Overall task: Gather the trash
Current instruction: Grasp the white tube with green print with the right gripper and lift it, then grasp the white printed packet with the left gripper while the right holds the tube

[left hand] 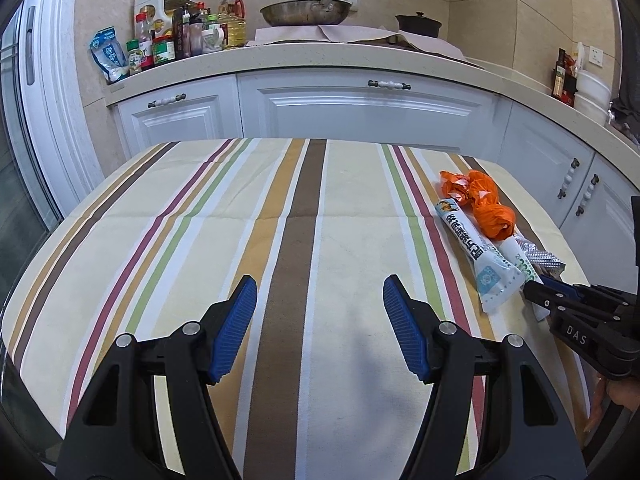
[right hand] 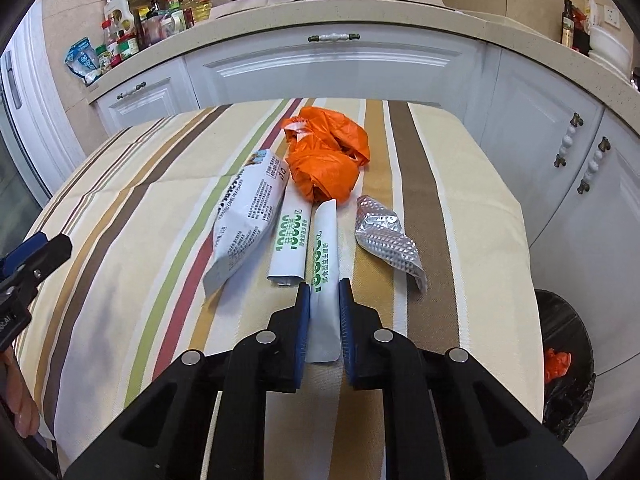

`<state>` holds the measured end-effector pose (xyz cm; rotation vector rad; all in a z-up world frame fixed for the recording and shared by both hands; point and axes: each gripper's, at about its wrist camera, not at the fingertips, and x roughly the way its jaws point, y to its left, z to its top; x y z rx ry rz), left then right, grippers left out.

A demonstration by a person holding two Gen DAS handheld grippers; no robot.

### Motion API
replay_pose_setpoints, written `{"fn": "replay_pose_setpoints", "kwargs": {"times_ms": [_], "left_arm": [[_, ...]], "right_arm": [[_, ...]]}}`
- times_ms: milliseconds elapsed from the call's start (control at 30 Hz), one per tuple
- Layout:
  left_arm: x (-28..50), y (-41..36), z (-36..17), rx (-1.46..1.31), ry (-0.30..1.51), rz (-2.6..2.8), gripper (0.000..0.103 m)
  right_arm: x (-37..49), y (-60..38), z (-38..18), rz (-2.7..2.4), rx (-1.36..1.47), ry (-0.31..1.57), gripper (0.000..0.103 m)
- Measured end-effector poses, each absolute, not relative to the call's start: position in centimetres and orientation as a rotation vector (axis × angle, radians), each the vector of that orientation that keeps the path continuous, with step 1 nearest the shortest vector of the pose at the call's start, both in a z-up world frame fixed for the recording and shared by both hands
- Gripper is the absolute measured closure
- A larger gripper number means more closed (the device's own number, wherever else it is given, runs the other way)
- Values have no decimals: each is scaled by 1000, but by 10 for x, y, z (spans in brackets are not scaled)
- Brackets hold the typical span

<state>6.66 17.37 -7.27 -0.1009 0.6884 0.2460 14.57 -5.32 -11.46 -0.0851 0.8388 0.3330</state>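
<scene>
Trash lies on the striped tablecloth (right hand: pixel 460 200): a crumpled orange plastic bag (right hand: pixel 326 160), a white printed snack wrapper (right hand: pixel 244 220), two white sachets with green print (right hand: pixel 290 240) (right hand: pixel 325 264), and a silver foil wrapper (right hand: pixel 386 236). My right gripper (right hand: pixel 324 312) is shut on the nearer white sachet, its blue pads pressing both sides. My left gripper (left hand: pixel 320 316) is open and empty over the middle of the cloth (left hand: pixel 200 240). In the left wrist view the trash pile (left hand: pixel 480 216) lies to the right, with the right gripper (left hand: pixel 536 292) at its near end.
A black-lined trash bin (right hand: pixel 568 368) with orange trash inside stands below the table's right edge. White kitchen cabinets (left hand: pixel 360 108) and a counter with bottles (left hand: pixel 180 36), a pan (left hand: pixel 304 12) and a pot run behind the table.
</scene>
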Motion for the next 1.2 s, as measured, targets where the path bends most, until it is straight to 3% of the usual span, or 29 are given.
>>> {"fn": "replay_pose_setpoints", "kwargs": {"times_ms": [400,533,1000,1067,1200], "left_arm": [[78,131,-67,-83,683,156,38],[88,108,-65,-69,681,114,31],[132,57,-83,24,747,106,31],[136,55,-87,30,765,110,34],[143,51,-95,39,801,97,55]], "right_arm": [[124,-85,-78,278,-72,681,88],[124,-103,-75,227,-74,660,88],[128,-177,-93,151,36,652,88],[129,-184,-96,144,48,653,88],[132,-195,-101,139,65,657,88]]}}
